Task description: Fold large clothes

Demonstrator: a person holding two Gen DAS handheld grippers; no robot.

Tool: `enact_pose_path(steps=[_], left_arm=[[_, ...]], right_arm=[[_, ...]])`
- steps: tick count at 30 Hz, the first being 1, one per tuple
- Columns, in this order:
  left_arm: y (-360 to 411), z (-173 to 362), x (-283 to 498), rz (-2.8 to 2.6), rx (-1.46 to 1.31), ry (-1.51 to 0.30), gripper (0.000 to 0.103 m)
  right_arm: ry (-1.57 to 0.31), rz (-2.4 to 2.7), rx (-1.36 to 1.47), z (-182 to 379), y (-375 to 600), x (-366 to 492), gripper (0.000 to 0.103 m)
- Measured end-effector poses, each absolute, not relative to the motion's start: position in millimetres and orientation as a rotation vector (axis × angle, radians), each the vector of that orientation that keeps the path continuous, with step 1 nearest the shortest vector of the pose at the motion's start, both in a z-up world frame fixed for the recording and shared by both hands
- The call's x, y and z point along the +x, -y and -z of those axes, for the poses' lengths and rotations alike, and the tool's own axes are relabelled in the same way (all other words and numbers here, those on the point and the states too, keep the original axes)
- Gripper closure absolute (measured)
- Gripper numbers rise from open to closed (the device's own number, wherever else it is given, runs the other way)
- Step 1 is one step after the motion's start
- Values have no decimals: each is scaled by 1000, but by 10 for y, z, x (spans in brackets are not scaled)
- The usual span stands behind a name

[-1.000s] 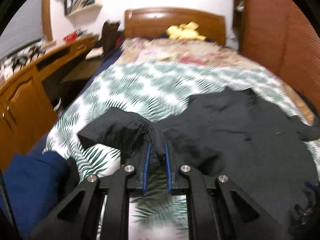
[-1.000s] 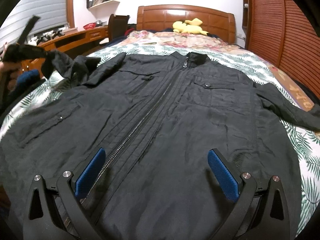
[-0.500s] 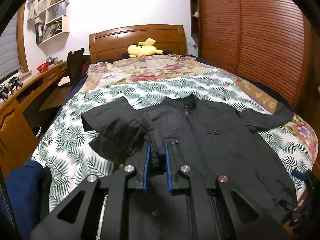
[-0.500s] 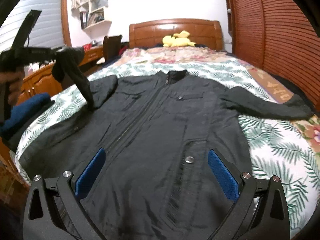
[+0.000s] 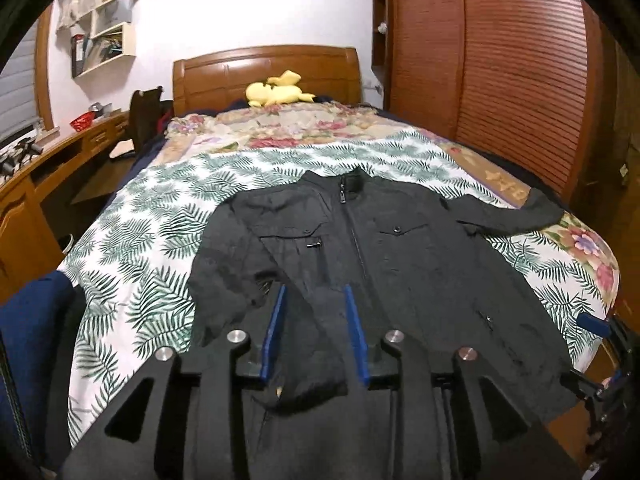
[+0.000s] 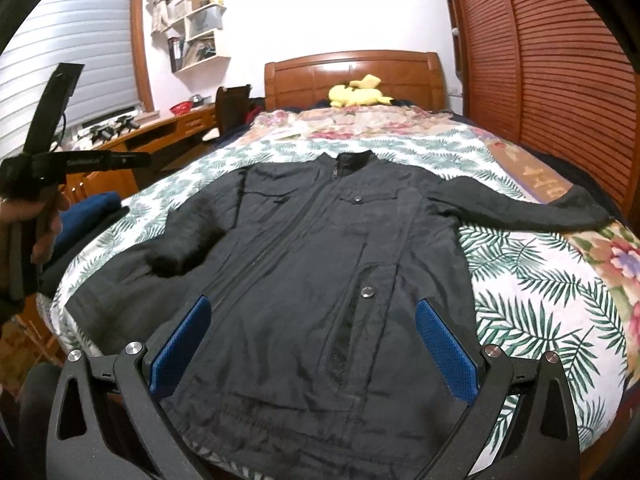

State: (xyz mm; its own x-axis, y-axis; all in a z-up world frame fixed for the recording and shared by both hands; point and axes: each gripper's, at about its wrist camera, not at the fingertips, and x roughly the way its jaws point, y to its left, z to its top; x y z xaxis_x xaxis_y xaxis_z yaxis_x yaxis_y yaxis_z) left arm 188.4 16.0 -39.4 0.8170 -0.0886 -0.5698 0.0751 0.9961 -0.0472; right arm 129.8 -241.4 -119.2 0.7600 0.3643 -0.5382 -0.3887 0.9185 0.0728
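Observation:
A black zip-up jacket [image 6: 320, 240] lies face up on the leaf-print bedspread [image 6: 540, 300], collar toward the headboard. Its left sleeve [image 6: 180, 248] lies folded inward over the jacket's front. Its right sleeve [image 6: 520, 208] stretches out to the bed's right side. My left gripper [image 5: 315, 292] hovers above the folded sleeve [image 5: 224, 272] with its jaws opening. Dark cloth shows between the pads, but they do not press on it. In the right wrist view the left gripper [image 6: 140, 158] hangs empty in a hand. My right gripper [image 6: 313, 304] is wide open over the jacket's lower front.
A yellow plush toy [image 6: 358, 94] lies by the wooden headboard. A wooden desk [image 6: 160, 136] and chair stand left of the bed, with a blue bundle [image 6: 92, 208] near the bed's left corner. Slatted wardrobe doors [image 6: 560, 80] line the right side.
The left gripper carried the left sleeve rightward over the jacket, then opened and let it go; the sleeve now lies on the front. Both grippers drew back and rose slightly.

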Motion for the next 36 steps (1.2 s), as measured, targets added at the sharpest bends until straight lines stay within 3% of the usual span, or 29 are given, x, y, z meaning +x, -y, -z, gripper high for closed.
enact_pose_path(steps=[17,36], left_arm=[[-1102,746,1277,5,-117,-543,69],[-1681,831,851,-40,-149,-530,69]], right_arm=[[-643,-496,-115,1328,1481,1699,0],[-804,-683,-289,1804,-77,2422,14]])
